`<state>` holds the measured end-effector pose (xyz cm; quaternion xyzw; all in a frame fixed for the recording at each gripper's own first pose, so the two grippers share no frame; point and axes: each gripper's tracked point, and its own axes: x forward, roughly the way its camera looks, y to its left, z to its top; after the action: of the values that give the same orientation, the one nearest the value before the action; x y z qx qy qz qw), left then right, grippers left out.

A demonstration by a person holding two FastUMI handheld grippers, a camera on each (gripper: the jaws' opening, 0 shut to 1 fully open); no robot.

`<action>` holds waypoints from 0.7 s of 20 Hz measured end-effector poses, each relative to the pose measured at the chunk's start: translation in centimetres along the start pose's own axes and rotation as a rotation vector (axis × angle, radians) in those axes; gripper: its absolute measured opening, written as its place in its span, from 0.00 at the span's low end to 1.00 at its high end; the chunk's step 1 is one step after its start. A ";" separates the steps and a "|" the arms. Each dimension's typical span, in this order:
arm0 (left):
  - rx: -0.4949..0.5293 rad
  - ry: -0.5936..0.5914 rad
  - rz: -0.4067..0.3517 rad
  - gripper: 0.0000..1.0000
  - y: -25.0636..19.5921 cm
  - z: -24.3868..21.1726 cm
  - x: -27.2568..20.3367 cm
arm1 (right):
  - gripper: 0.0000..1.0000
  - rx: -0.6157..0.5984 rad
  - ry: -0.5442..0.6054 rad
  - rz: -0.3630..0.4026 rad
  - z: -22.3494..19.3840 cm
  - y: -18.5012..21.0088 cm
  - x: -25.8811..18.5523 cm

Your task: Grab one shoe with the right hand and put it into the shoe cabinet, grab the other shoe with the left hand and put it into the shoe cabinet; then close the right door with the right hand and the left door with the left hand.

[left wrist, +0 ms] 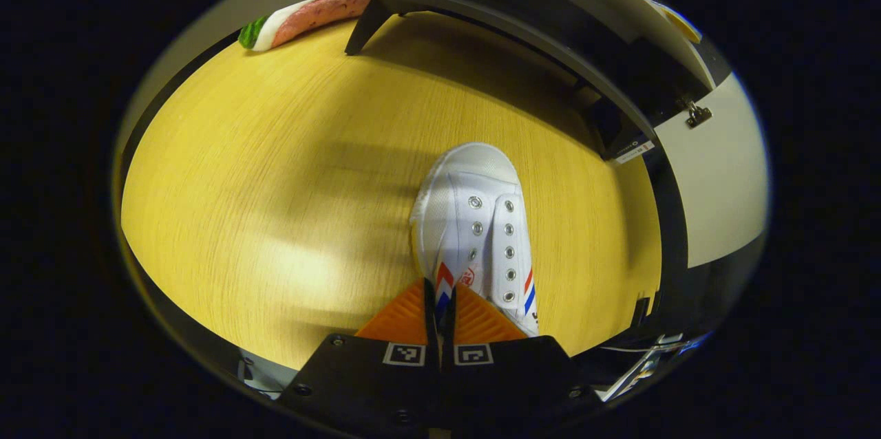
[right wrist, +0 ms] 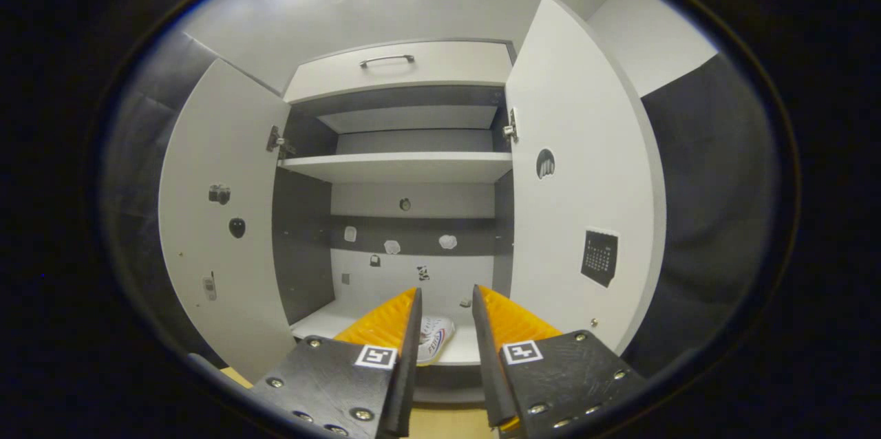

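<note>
In the left gripper view, a slice-shaped object with a green rind and pink flesh point(left wrist: 303, 20) lies at the far left edge of the wooden surface point(left wrist: 275, 184), partly cut off by the cabinet's dark base point(left wrist: 482, 5) above it. The surface is pale yellow with fine straight grain. A white canvas shoe point(left wrist: 475, 219) with metal eyelets and red and blue stripes lies on it, toe pointing away; its heel end is hidden behind the left tongs point(left wrist: 439, 308). Those tongs are pressed nearly together, pinching the shoe's upper edge between ribbed, wedge-shaped fingers. To the right, a pale door panel point(left wrist: 723, 177) with a small metal hinge curves out of sight.

In the right gripper view, the shoe cabinet point(right wrist: 406, 170) stands open, its left door point(right wrist: 220, 239) and right door point(right wrist: 585, 205) swung wide, both smooth and pale with small stickers too small to make out. A second white shoe point(right wrist: 435, 339) sits on the bottom shelf, mostly hidden between the fingers of the right tongs point(right wrist: 444, 308), which are spread apart and hold nothing.
</note>
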<state>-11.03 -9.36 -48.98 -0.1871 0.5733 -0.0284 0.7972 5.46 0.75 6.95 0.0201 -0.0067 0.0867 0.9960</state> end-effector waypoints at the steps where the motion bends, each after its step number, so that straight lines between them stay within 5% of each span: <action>1: 0.030 -0.018 0.004 0.01 -0.1 0.6 -0.4 | 0.41 0.001 -0.002 -0.001 0.1 0.0 0.0; 3: 0.058 -0.073 -0.034 0.01 -0.6 2.3 -1.3 | 0.41 0.004 -0.005 -0.010 0.1 -0.4 -0.2; 4: 0.069 -0.096 -0.054 0.01 -0.5 3.5 -2.4 | 0.32 0.007 -0.005 -0.015 0.1 -0.6 -0.4; 5: 0.084 -0.130 -0.067 0.01 -0.4 4.8 -3.8 | 0.41 0.010 -0.006 -0.019 0.1 -0.7 -0.6; 8: 0.134 -0.257 -0.098 0.01 -0.2 8.5 -8.2 | 0.41 0.018 -0.010 -0.035 -0.1 -1.5 -1.3; 9: 0.154 -0.304 -0.109 0.01 -0.4 10.3 -9.9 | 0.32 0.024 -0.010 -0.038 -0.1 -1.6 -1.6; 10: 0.174 -0.349 -0.118 0.01 -0.6 12.0 -11.6 | 0.41 0.032 -0.010 -0.040 -0.2 -1.7 -1.9; 14: 0.221 -0.521 -0.189 0.01 -0.9 14.2 -18.2 | 0.41 0.061 -0.007 -0.062 -0.7 -2.7 -3.2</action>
<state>-3.97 -1.65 -28.39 -0.1528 0.3229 -0.1158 0.9268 2.79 -2.48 6.11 0.0512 -0.0067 0.0556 0.9971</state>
